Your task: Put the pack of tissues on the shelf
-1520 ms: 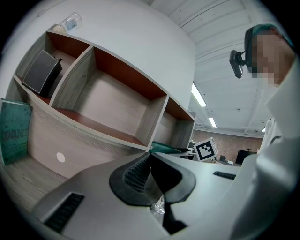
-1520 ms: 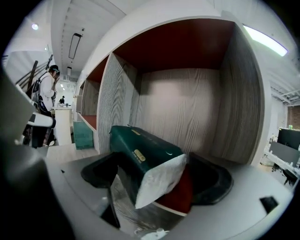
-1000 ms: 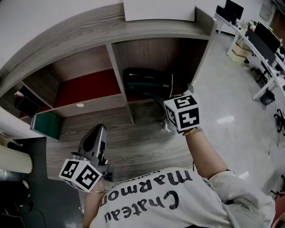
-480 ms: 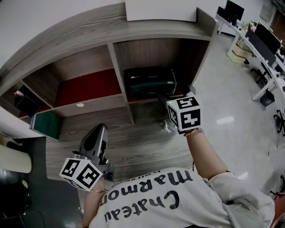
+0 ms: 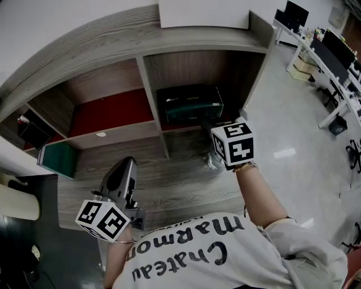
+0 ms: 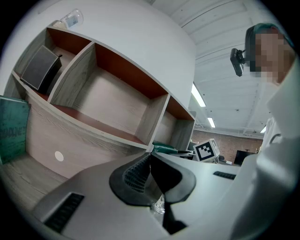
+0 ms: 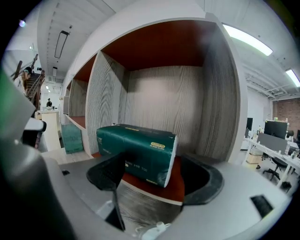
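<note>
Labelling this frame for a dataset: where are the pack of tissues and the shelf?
pack of tissues [image 7: 140, 157]: right gripper view, on its green long side facing the camera.
shelf [image 7: 164, 101]: right gripper view, on the compartment's back wall.

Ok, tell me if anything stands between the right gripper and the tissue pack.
Nothing visible does. The pack of tissues lies in the right compartment of the shelf, straight ahead of the right gripper, whose open jaws have just been closing with nothing between them.

Grey wood-grain shelf unit [image 5: 169, 34], red-brown inner panels, against plain white wall [image 5: 51, 22]. Glossy pale grey floor [image 5: 287, 107] to right. Row of white desks [image 5: 338, 90] with black monitors [image 5: 296, 12] beyond. Long ceiling strip lights [image 7: 246, 38] lit. Red brick wall [image 6: 234, 140] far off.
</note>
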`<state>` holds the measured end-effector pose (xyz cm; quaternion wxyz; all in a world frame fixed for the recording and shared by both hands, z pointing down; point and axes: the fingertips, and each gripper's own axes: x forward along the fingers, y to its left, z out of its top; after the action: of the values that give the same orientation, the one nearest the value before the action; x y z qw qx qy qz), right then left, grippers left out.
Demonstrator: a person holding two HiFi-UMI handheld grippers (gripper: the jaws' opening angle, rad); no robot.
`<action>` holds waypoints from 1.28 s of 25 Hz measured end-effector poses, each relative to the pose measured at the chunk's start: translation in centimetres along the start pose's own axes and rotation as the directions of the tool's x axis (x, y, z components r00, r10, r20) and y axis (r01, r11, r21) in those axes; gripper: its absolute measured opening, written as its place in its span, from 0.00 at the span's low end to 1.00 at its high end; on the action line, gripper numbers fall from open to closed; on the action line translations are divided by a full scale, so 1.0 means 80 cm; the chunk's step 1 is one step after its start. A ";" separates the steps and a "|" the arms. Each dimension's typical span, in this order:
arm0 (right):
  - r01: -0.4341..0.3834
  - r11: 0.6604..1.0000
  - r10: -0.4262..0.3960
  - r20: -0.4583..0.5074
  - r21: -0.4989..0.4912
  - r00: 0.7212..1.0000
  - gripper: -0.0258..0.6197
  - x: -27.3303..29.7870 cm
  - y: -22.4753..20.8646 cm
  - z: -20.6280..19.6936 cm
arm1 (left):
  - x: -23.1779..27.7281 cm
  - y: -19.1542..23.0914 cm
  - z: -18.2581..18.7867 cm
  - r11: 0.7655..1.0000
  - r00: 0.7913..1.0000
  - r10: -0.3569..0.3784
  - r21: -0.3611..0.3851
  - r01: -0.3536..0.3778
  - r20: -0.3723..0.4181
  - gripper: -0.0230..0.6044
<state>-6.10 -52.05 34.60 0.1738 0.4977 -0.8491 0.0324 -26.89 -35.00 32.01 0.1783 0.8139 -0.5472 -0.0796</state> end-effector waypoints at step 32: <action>-0.049 0.994 0.054 -0.056 0.094 0.997 0.60 -0.010 0.023 -0.017 | -0.011 -0.013 0.009 0.998 0.998 -0.064 -0.006 0.064 0.020 0.07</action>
<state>-6.93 -50.15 35.82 0.1742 0.4821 -0.8538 0.0908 -26.54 -34.00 30.85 0.1728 0.8297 -0.5221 -0.0952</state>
